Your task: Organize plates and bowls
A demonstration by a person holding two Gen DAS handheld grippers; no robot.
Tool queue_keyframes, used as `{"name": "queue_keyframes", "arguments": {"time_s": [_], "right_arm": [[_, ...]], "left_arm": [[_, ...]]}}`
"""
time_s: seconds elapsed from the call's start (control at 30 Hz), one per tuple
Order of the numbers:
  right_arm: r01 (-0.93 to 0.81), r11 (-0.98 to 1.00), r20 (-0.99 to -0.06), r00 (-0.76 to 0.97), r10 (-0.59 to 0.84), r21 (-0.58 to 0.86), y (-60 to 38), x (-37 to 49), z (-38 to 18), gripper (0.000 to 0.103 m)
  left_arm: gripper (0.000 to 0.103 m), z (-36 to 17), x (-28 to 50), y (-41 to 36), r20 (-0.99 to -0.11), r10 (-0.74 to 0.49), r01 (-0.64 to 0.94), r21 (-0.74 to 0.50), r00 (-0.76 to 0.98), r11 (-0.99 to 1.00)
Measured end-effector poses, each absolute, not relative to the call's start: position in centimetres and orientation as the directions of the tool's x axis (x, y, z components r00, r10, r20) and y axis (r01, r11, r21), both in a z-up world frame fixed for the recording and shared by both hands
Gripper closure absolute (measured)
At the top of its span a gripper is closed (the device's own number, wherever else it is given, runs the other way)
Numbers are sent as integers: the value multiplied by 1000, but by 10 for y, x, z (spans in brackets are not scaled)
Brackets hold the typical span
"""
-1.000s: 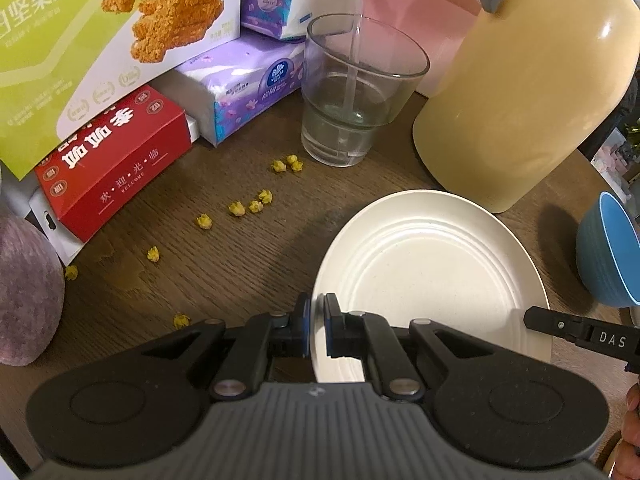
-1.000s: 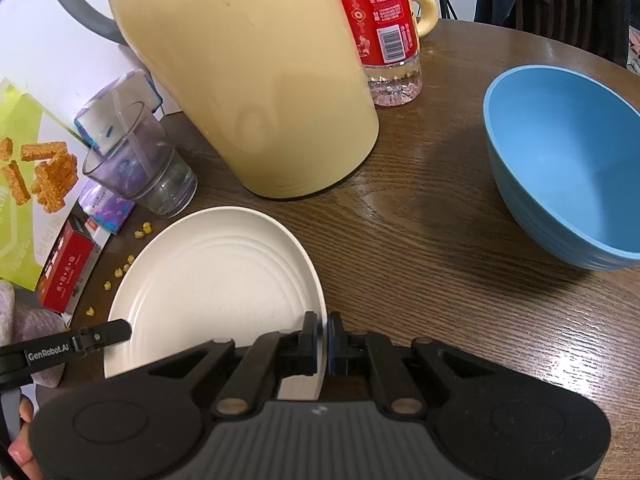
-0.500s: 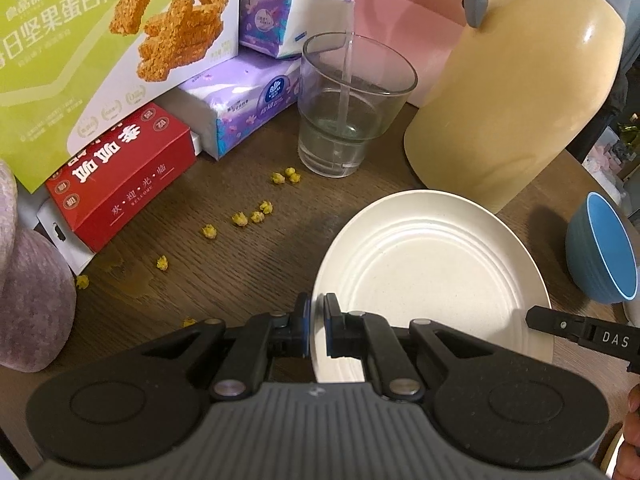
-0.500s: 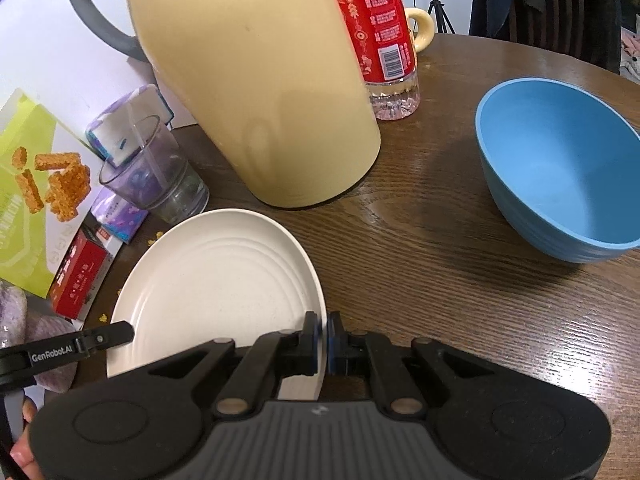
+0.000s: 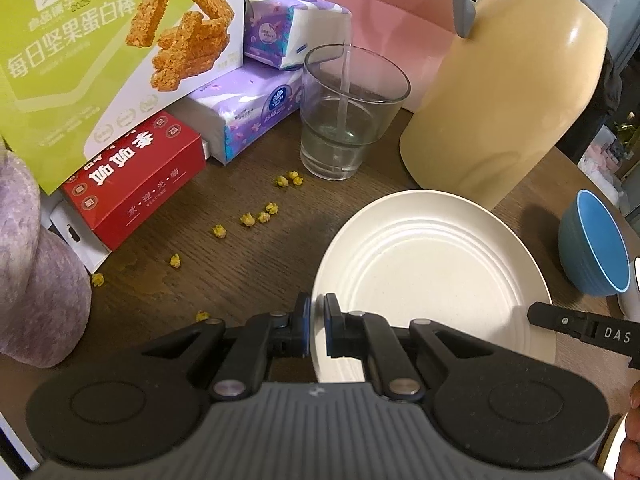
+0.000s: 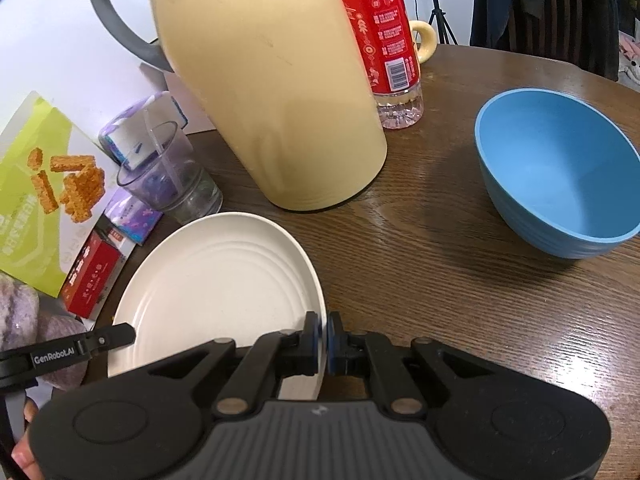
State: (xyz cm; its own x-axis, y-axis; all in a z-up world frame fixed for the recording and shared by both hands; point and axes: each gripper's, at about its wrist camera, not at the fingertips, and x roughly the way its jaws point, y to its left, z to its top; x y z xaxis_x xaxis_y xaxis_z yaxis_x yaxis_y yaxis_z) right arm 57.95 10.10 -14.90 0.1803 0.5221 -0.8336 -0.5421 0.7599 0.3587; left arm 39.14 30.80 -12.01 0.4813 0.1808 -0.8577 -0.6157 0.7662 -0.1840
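Both grippers pinch the same round cream plastic plate [image 5: 432, 276] w/ ridged rings, from opposite sides: left gripper [image 5: 316, 322] has its blue pads clamped on the plate's left rim, right gripper [image 6: 323, 334] is clamped on the right rim. Plate sits over the dark brown wood-grain table [image 6: 440, 280], tilt or lift hard to judge; just in front of a tall pale-yellow jug w/ grey handle [image 6: 272, 92]. Clear drinking glass w/ a straw [image 5: 348, 116] stands near plate's far-left side, beside the jug. Round blue bowl [image 6: 560, 168] rests upright on the table, well apart to the right of plate. Red-label plastic bottle [image 6: 384, 40] behind jug. Left of the glass: purple tissue packs [image 5: 248, 116], red carton [image 5: 136, 184], green snack box [image 5: 92, 52]. Small yellow crumbs [image 5: 256, 218] scattered on the table btw carton & plate.
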Motion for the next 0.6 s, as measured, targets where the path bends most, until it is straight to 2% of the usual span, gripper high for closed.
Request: {"name": "queue_keyframes", "arguments": {"time_s": [0.6], "right_arm": [[-563, 745, -828, 178, 532, 358, 85, 563, -138, 99]], "left_arm": [[95, -106, 370, 293, -844, 197, -621, -189, 498, 761]]}}
